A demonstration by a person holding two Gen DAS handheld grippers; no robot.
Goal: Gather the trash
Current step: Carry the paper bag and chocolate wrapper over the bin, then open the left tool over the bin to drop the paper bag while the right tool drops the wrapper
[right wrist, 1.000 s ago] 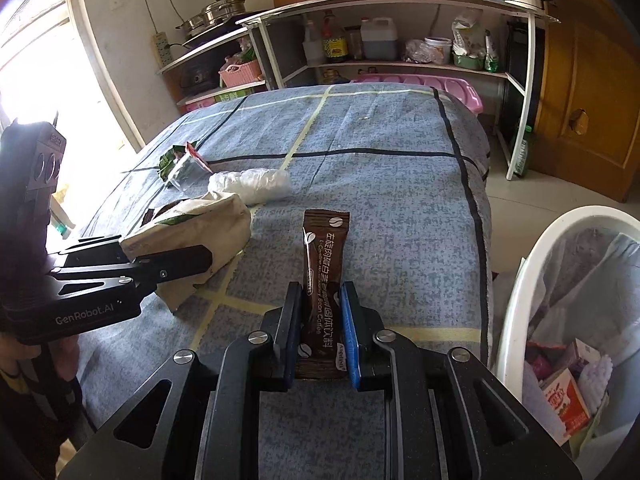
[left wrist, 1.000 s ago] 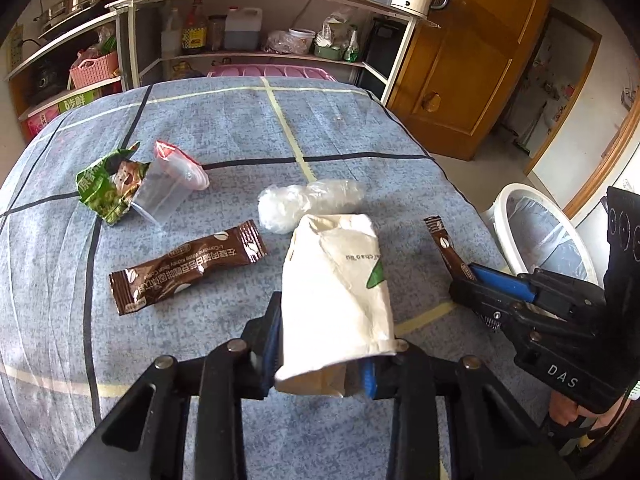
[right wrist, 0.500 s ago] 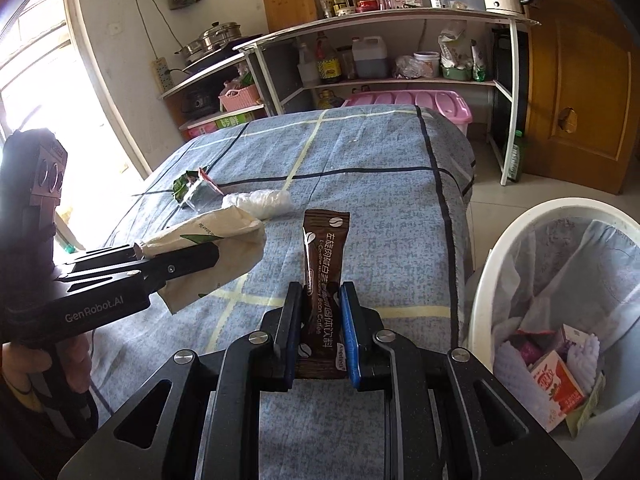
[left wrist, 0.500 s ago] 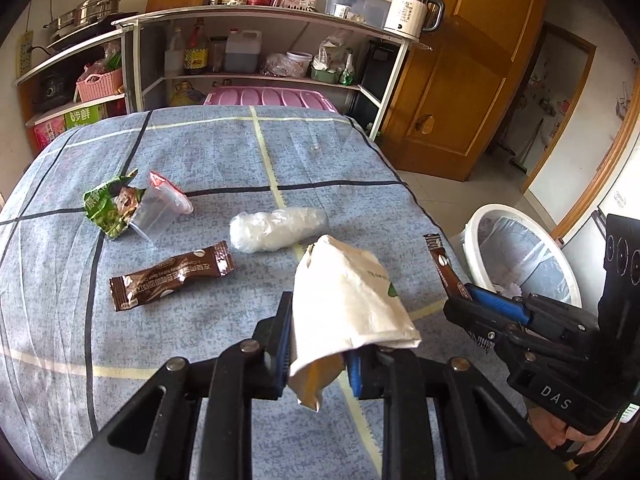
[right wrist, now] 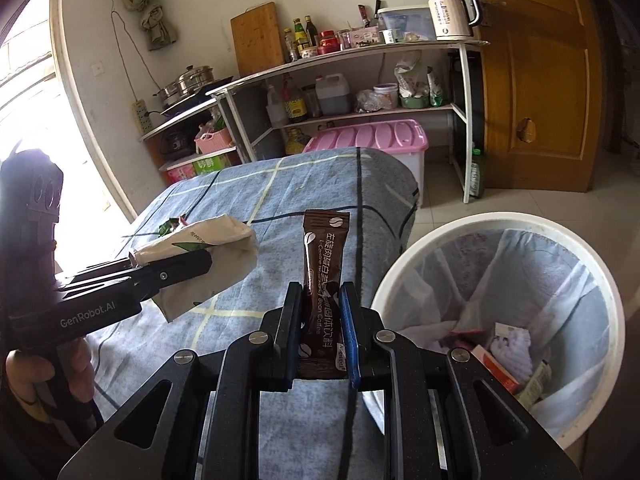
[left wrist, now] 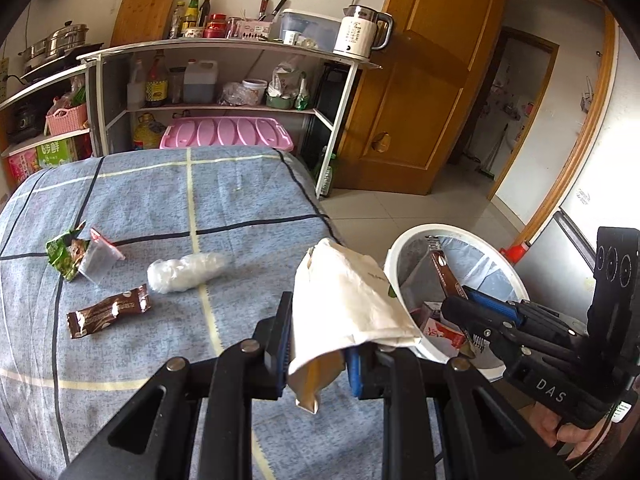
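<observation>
My left gripper [left wrist: 318, 330] is shut on a crumpled white paper bag [left wrist: 348, 300], held above the blue checked table [left wrist: 160, 200] near its right edge. My right gripper [right wrist: 320, 320] is shut on a brown coffee sachet [right wrist: 325, 256] that stands upright between its pads. In the left wrist view that sachet [left wrist: 444, 272] hangs over the white lined bin [left wrist: 404, 248], which holds several discarded packets. From the right wrist view the bin [right wrist: 500, 220] is at the lower right, and the paper bag [right wrist: 208, 256] in the left gripper [right wrist: 200, 264] is at the left.
On the table lie a second brown sachet [left wrist: 108, 311], a clear crumpled plastic bag [left wrist: 184, 274], a clear cup [left wrist: 98, 258] and a green wrapper [left wrist: 64, 254]. A loaded shelf rack [left wrist: 224, 76] and a pink-lidded box [left wrist: 228, 132] stand behind; a wooden door [left wrist: 420, 92] is at right.
Both grippers have risen and swung right toward the bin with their loads. The left jaws squeezed tighter on the paper bag. The sachet now hangs over the bin's opening.
</observation>
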